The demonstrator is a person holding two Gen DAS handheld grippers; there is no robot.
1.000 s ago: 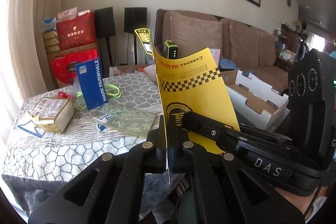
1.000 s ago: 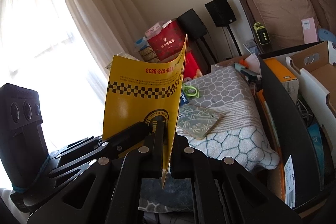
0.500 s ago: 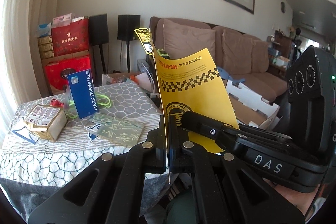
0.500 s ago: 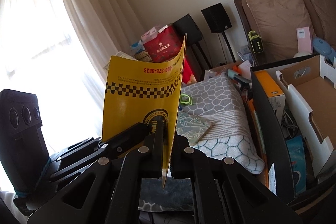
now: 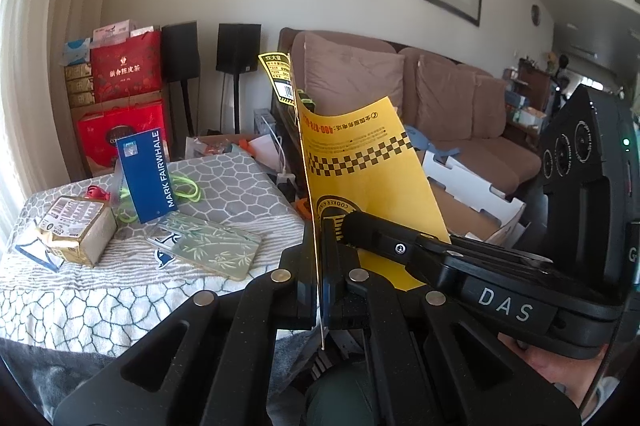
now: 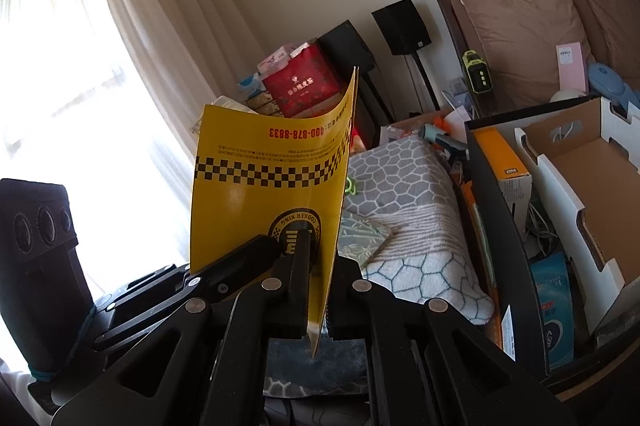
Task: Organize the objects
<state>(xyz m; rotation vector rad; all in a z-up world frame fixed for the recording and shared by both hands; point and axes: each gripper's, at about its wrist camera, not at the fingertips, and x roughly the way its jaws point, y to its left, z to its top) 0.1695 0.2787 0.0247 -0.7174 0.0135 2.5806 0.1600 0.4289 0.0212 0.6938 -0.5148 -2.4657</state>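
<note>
A yellow leaflet (image 5: 360, 178) with a black checkered band stands upright, held by both grippers at its lower part. My left gripper (image 5: 319, 258) is shut on its near edge, which runs as a thin line between the pads. The right gripper (image 5: 352, 222) comes in from the right and pinches the printed face. In the right wrist view the yellow leaflet (image 6: 272, 186) curves up between the fingers of my right gripper (image 6: 320, 286), which is shut on it, and the left gripper (image 6: 272, 246) clamps it from the left.
A table with a honeycomb-patterned cloth (image 5: 232, 170) holds a blue card (image 5: 148, 178), a bamboo-print phone case (image 5: 208, 246), a gold packet (image 5: 76, 230) and green loops (image 5: 184, 186). Right of it stand a black file box (image 6: 504, 246) and an open white carton (image 6: 580, 186). A brown sofa (image 5: 460, 98) lies behind.
Both grippers keep their hold on the leaflet. The table and boxes have slid down a little in both views, so the pair and the sheet sit slightly higher.
</note>
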